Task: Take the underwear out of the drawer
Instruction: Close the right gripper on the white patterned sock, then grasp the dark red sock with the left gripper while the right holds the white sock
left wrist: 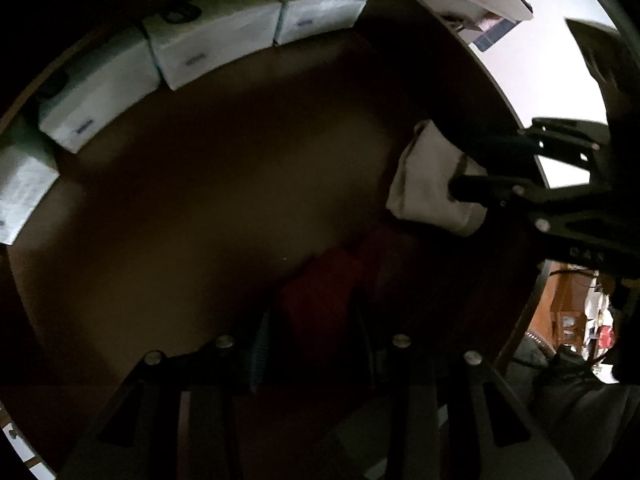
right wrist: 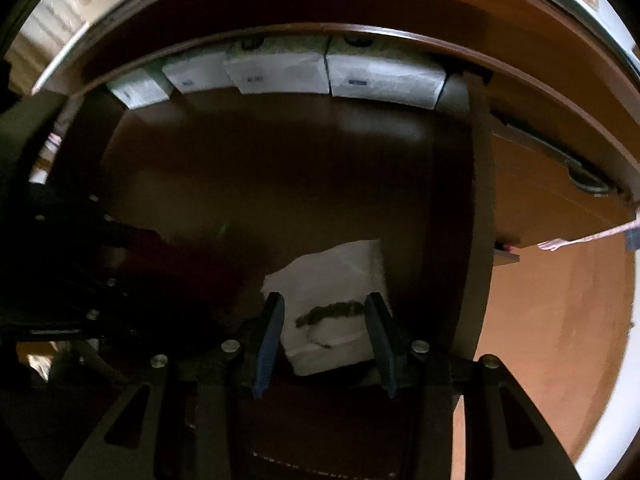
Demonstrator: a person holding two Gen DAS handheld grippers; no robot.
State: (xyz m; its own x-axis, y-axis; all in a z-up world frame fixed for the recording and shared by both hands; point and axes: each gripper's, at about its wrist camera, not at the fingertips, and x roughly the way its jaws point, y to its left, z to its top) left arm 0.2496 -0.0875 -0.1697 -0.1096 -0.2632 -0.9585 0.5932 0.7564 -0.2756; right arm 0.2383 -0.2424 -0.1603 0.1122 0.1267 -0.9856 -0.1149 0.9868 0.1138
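Note:
A folded white underwear (right wrist: 332, 312) with a dark waistband mark lies on the dark brown drawer floor (right wrist: 280, 168). My right gripper (right wrist: 326, 316) is open, its two fingers on either side of the white piece. In the left wrist view the same white piece (left wrist: 428, 180) shows at the right with the right gripper's fingers (left wrist: 488, 188) over it. A dark red folded underwear (left wrist: 320, 304) lies between the fingers of my left gripper (left wrist: 312, 320), which is open. It is dim there and contact is hard to judge.
Several white boxes (left wrist: 212, 40) line the drawer's back wall, also in the right wrist view (right wrist: 384, 76). The drawer's right side wall (right wrist: 480, 220) stands close to the white piece. Orange-brown floor (right wrist: 560, 320) lies beyond it.

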